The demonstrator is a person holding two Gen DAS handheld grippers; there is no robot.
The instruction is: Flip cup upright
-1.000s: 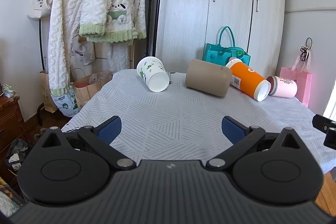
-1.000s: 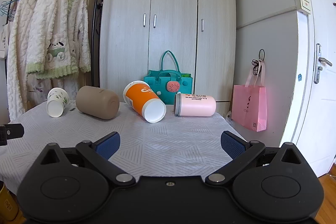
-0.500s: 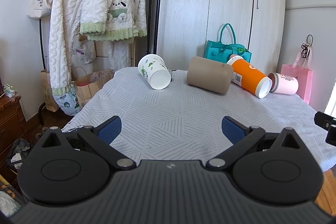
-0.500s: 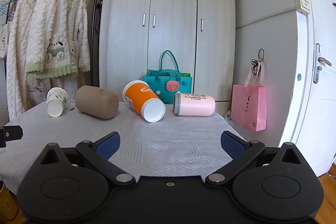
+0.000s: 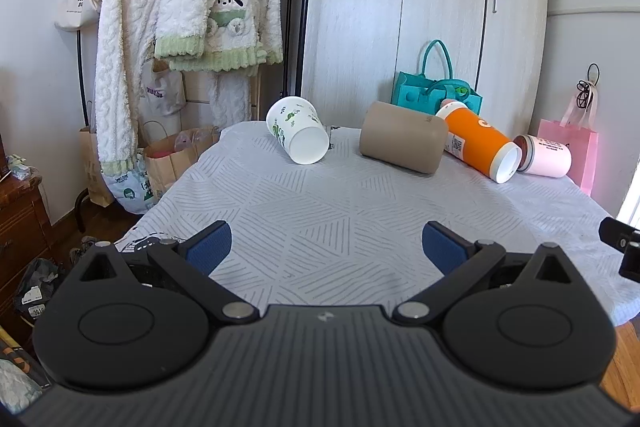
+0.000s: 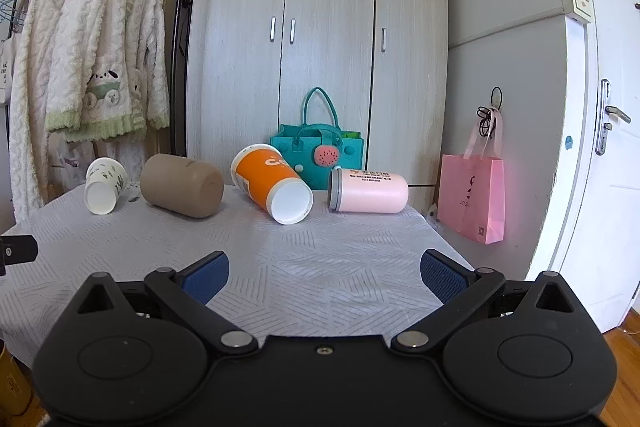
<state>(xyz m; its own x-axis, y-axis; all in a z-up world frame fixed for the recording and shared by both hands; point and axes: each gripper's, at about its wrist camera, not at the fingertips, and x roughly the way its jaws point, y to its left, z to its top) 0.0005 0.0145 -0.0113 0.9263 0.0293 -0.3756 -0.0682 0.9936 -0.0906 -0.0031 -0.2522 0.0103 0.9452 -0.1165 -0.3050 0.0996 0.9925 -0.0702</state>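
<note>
Left wrist view: the left gripper hovers over the near part of the grey-patterned tablecloth, its blue-padded fingers spread wide with nothing between them. Well beyond the fingertips, four cups lie on their sides in a row. The white paper cup with green leaf print lies ahead of the left finger, mouth turned toward the camera. The plain tan cylindrical cup lies ahead, nearer the right finger. The orange paper cup with a white rim lies beyond the right finger, and the pink tumbler with a grey band just past it.

In the right wrist view, the right gripper is likewise wide open and empty. The orange cup lies ahead between its fingers, the pink tumbler toward the right finger, the tan cup and the white cup off beyond the left finger.
</note>
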